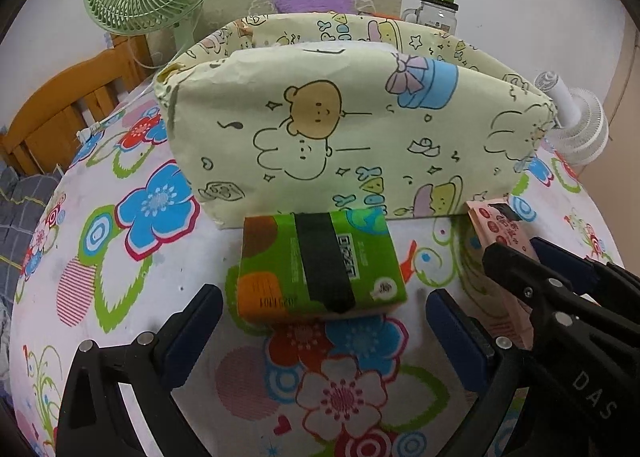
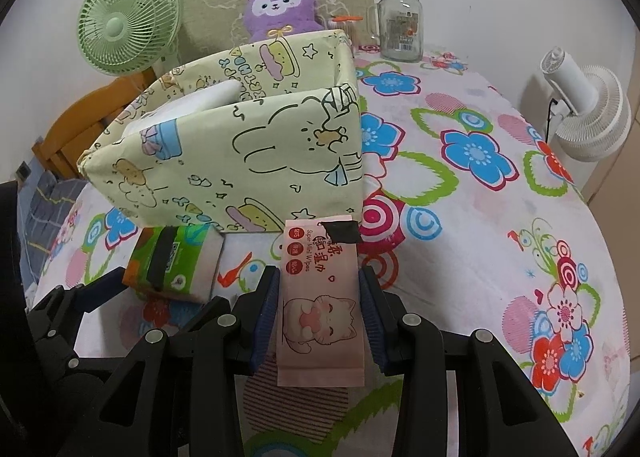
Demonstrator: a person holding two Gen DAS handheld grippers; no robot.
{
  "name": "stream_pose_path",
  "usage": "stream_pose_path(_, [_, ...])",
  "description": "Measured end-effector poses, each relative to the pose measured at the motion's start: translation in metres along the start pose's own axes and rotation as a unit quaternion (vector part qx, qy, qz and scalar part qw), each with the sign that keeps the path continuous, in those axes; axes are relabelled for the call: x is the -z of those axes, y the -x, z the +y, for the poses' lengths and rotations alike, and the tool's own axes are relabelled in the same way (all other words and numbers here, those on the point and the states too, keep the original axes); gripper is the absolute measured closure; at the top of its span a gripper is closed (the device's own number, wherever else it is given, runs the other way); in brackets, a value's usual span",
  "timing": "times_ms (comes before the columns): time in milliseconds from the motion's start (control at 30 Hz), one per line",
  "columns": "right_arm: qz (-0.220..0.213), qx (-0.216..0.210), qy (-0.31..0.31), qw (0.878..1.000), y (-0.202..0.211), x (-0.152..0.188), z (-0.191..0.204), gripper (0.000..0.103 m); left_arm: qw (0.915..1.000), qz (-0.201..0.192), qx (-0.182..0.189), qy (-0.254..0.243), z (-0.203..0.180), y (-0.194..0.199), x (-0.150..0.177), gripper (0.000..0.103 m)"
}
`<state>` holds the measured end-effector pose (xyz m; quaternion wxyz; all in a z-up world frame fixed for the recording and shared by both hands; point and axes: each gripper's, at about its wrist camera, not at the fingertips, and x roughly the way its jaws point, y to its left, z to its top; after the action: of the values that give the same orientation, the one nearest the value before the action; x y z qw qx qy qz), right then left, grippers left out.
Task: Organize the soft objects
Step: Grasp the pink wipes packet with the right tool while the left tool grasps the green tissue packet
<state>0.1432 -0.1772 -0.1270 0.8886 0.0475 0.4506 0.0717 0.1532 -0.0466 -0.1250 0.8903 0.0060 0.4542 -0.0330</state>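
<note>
Right tongs (image 2: 320, 297) straddle pink wipes pack (image 2: 320, 297).

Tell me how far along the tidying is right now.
Done: something white already sits inside the fabric bin. In hand: the right gripper holds the pink wipes pack between its pads, not yet in the bin. Left: the green tissue pack lies on the tablecloth before the open left gripper, ungrasped.

A green fan (image 2: 116, 19) and glass jar (image 2: 401, 23) stand at the back of the floral tablecloth (image 2: 500, 217); a white fan (image 2: 588, 113) at its right edge.
</note>
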Motion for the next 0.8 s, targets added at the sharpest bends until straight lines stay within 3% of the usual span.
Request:
stream_pose_path(300, [0.006, -0.007, -0.011, 1.0, -0.007, -0.002, -0.004, 0.06, 0.9999, 0.0, -0.009, -0.008, -0.004, -0.008, -0.004, 0.005])
stream_pose_path(433, [0.006, -0.007, -0.012, 1.0, -0.008, -0.003, -0.004, 0.06, 0.9997, -0.012, 0.0, -0.021, -0.011, -0.005, -0.004, 0.025])
stream_pose_path(800, [0.008, -0.001, -0.011, 1.0, -0.009, -0.003, -0.004, 0.06, 0.9988, -0.032, -0.002, -0.037, -0.015, 0.008, 0.0, 0.027])
